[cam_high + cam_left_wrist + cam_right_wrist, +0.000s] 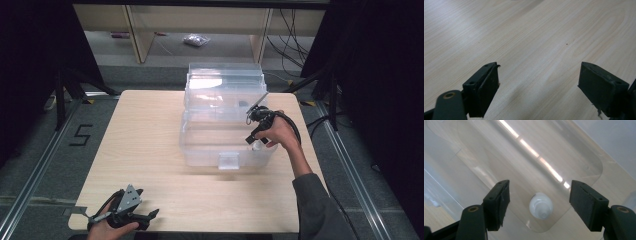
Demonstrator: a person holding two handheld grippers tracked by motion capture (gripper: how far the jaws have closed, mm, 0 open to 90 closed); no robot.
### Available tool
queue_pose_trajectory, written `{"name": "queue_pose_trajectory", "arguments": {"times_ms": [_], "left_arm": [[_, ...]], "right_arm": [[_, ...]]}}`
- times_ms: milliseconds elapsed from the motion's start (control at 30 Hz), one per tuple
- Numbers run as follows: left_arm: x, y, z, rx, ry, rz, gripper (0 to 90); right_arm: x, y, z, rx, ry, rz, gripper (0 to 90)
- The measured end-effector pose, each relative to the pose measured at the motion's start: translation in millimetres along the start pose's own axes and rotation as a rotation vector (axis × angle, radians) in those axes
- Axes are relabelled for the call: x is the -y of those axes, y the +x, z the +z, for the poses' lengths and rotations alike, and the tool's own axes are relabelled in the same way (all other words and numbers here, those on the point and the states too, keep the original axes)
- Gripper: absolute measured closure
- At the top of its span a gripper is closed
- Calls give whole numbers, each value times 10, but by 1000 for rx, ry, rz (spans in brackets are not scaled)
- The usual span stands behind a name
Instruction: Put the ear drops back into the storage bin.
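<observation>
Over on the right, the right gripper (256, 141) hangs above the near right corner of the clear plastic storage box (202, 150), its jaws spread wide with nothing between them. Look along those jaws in the right gripper view (539, 203) and there it is: a small white bottle (541, 207) on the box floor, seen end-on with its cap toward the camera, sitting in the gap between the two black pads but touching neither. From the high view that bottle (258, 145) is barely a pale blob just below the jaw tips, so the gripper camera is what settles where it lies. The box's hinged lid (225, 82) stands open at the back.

Down at the near left corner of the wooden table (150, 140), the left gripper (145, 218) rests low in the person's left hand (107, 229), grey plate on top. Its own view shows the jaws (539, 85) held far apart over bare wood grain, gripping nothing.
</observation>
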State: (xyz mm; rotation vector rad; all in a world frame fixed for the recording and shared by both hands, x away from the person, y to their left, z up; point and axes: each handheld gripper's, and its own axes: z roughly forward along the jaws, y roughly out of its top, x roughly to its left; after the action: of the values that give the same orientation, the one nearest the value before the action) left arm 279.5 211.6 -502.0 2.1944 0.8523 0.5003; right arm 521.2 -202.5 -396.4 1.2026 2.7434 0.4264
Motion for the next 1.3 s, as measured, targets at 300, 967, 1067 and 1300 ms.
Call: {"name": "queue_pose_trajectory", "arguments": {"times_ms": [300, 967, 1067, 1300], "left_arm": [[2, -5, -1, 1, -6, -9, 161], [1, -4, -3, 0, -9, -11, 161], [0, 7, -4, -3, 2, 1, 160], [0, -2, 1, -3, -5, -9, 160]], "right_arm": [[6, 22, -46, -5, -29, -2, 301], [59, 108, -137, -8, -83, 3, 272], [70, 120, -151, -4, -81, 2, 272], [110, 140, -175, -8, -102, -13, 268]]}}
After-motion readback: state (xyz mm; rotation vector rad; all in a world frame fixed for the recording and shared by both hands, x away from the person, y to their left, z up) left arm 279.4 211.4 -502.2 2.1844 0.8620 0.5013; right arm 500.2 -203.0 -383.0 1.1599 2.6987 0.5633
